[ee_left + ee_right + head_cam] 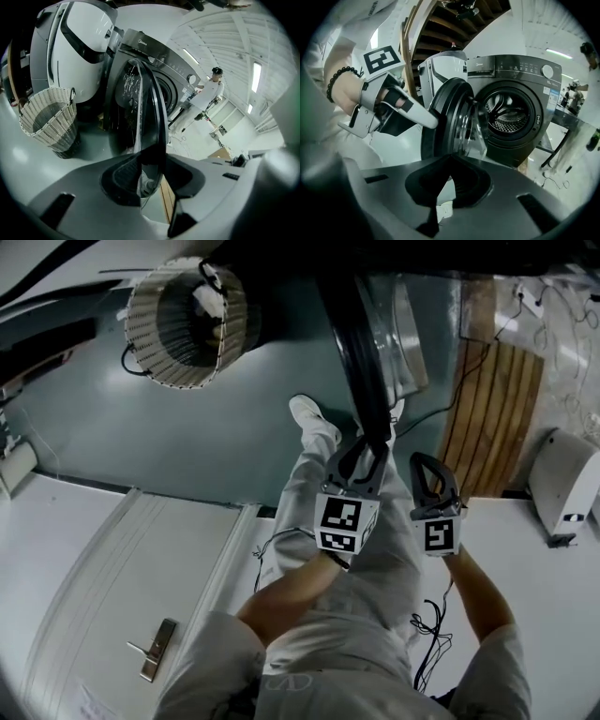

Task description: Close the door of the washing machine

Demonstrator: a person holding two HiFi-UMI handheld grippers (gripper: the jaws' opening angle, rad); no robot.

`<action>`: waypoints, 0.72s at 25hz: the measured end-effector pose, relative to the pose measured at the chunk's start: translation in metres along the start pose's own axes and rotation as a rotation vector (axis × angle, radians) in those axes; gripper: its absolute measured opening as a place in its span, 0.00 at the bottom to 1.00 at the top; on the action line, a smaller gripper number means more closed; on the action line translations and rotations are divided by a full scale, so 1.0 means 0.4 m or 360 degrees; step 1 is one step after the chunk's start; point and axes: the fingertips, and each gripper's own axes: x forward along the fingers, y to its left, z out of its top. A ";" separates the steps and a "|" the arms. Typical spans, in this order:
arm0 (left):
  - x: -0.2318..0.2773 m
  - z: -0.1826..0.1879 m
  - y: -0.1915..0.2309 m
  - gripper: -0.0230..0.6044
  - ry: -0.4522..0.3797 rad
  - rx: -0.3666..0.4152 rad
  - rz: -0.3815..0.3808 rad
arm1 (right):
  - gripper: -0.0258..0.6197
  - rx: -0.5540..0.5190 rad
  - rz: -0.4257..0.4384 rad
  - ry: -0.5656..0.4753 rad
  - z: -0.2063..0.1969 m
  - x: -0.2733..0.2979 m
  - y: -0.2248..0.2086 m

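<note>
The dark washing machine (520, 70) stands with its round door (450, 117) swung out, half open, and the drum (508, 112) showing. In the head view the door's rim (361, 352) is a black band running down to my left gripper (366, 454). That gripper (150, 166) straddles the rim (150, 103) with its jaws wide and a gap at the pads; one white finger (417, 112) lies on the door's outer face. My right gripper (427, 465) is shut and empty, just right of the left one, and its jaws (449, 159) point at the door's inner glass.
A woven laundry basket (183, 324) stands on the grey floor left of the door. A white appliance (79, 42) stands behind it. Wooden slats (492, 418) and a white unit (567, 484) are on the right. Cables (431, 634) trail on the floor. A person (206, 96) stands far off.
</note>
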 end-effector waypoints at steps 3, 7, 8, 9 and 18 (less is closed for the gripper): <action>0.028 0.007 -0.038 0.27 0.0032 -0.0044 -0.0027 | 0.06 0.0014 -0.0011 -0.0021 -0.015 -0.014 -0.012; 0.063 0.019 -0.081 0.28 0.0062 -0.0083 -0.0034 | 0.06 0.0041 -0.0013 -0.0013 -0.035 -0.027 -0.024; 0.072 0.023 -0.092 0.28 0.0070 -0.0094 -0.0033 | 0.06 0.0039 -0.0014 -0.0017 -0.040 -0.029 -0.030; 0.080 0.026 -0.103 0.28 0.0077 -0.0105 -0.0033 | 0.06 0.0037 -0.0016 -0.0021 -0.044 -0.031 -0.036; 0.142 0.058 -0.177 0.29 0.0126 -0.0157 -0.0076 | 0.10 0.0062 -0.0064 -0.0100 -0.052 -0.026 -0.095</action>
